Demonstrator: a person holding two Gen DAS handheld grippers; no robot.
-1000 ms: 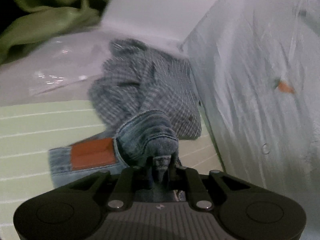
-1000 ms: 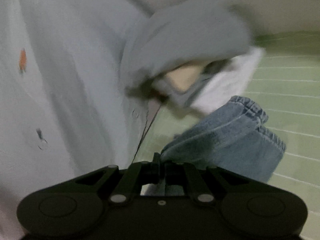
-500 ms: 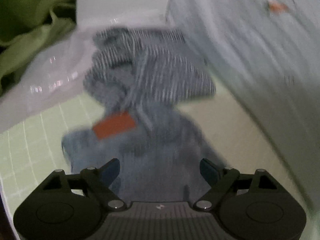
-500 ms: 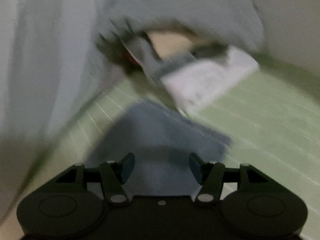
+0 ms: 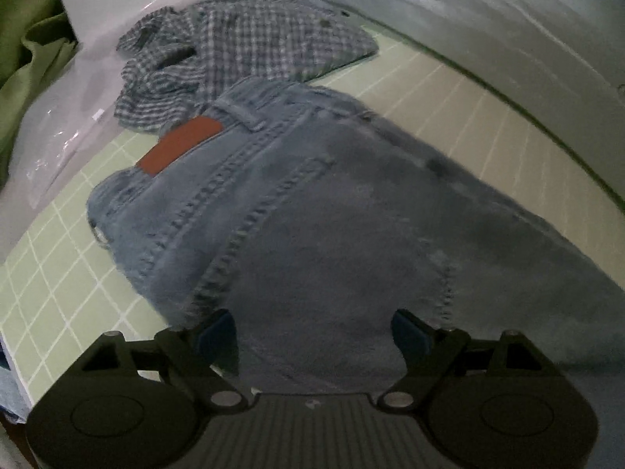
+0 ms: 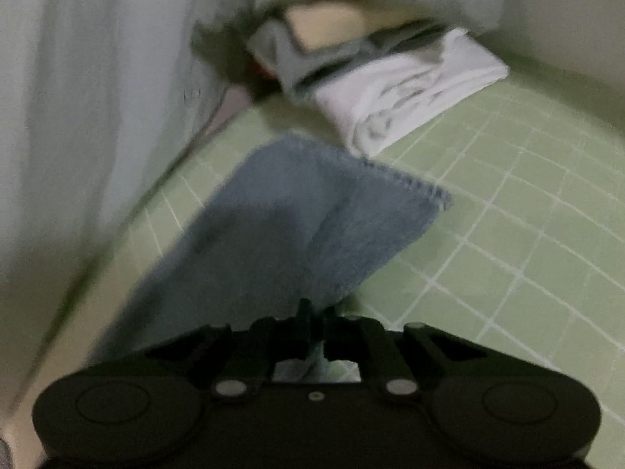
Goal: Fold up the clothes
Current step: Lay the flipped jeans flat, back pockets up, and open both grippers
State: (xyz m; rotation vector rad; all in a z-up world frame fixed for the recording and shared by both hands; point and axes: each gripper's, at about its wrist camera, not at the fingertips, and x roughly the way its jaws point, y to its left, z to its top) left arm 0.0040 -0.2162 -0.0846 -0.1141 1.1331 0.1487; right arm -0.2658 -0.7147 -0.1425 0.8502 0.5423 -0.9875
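Blue jeans point(image 5: 312, 211) lie flat on the green grid mat point(image 5: 58, 273), waistband and brown leather patch point(image 5: 181, 144) at the far end. My left gripper point(image 5: 314, 336) is open, its blue-padded fingers spread over the seat of the jeans, holding nothing. In the right wrist view the jeans' leg point(image 6: 289, 226) stretches away to its hem. My right gripper point(image 6: 316, 312) is shut on the jeans' leg edge at the near end.
A checked shirt point(image 5: 242, 47) lies crumpled beyond the waistband. A clear plastic bag point(image 5: 66, 117) and green cloth point(image 5: 27, 51) are at left. A folded white garment point(image 6: 414, 93) and grey clothes point(image 6: 351, 11) lie beyond the hem. A pale sheet point(image 6: 97, 97) borders the mat.
My left gripper let go of the bunched denim and opened; the jeans now lie spread flat. My right gripper opened half a second ago and has shut again on the leg.
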